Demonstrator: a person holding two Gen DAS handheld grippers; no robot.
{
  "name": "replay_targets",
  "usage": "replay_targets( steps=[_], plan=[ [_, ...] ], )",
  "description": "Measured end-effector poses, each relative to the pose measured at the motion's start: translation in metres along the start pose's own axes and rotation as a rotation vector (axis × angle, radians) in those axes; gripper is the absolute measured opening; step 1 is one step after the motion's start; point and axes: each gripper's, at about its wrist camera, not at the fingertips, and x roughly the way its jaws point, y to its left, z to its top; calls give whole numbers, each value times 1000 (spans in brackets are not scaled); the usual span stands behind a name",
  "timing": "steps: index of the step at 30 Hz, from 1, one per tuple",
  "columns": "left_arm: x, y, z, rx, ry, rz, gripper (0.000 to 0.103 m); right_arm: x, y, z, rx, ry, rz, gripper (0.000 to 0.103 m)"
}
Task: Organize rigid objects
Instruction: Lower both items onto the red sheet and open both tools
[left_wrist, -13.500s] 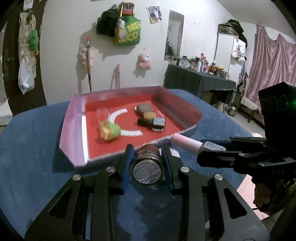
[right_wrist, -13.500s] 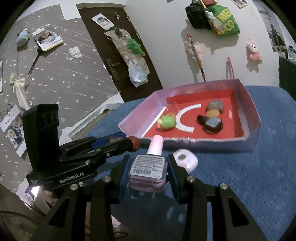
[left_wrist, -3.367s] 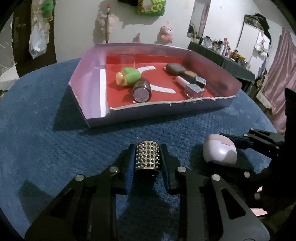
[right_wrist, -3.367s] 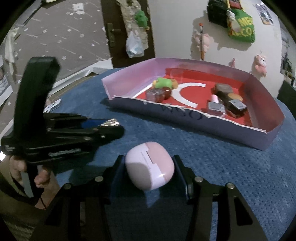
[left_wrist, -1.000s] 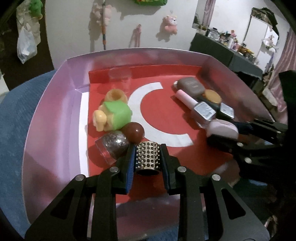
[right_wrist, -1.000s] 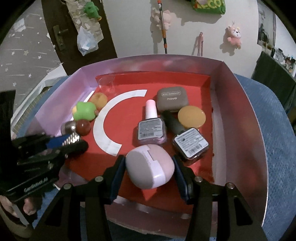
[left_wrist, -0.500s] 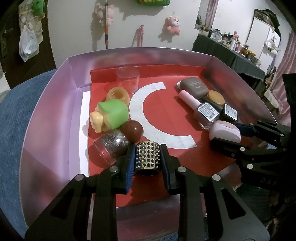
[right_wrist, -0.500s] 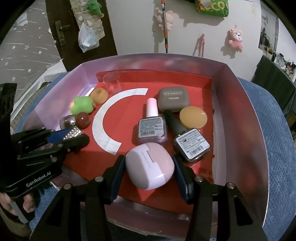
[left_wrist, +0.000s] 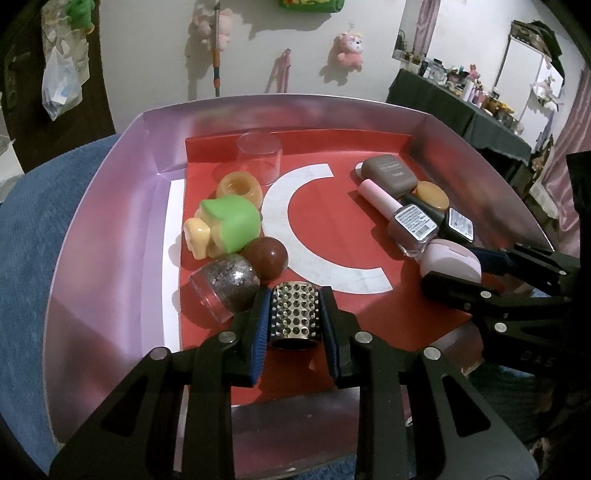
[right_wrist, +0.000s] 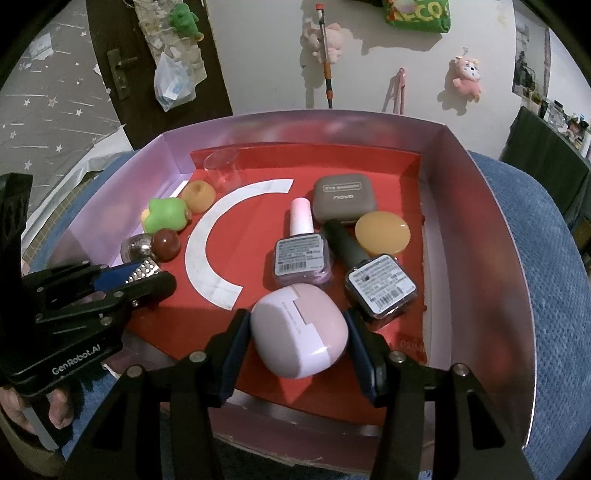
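Left wrist – studded cylinder (left_wrist: 294, 314) clamped, tray (left_wrist: 110, 229)

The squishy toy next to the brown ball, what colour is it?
The squishy toy is bright green with pale yellow parts, clearest in the left wrist view.

Both wrist cameras ride just behind their fingers, tipped steeply down and close over the near edge of the red-floored tray (left_wrist: 110, 229) (right_wrist: 491, 229), left view from its left side, right view from its right, sharing the whole tray floor and far wall.
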Motion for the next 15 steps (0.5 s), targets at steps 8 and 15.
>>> replay_targets(
  steps=[8, 15],
  plan=[
    [-7, 0, -1, -7, -17, 7, 24, -1, -1, -2, -2, -8, 2, 56],
    [-16, 1, -4, -14, -34, 23, 25, -15, 1, -4, 3, -42, 13, 64]
  ],
)
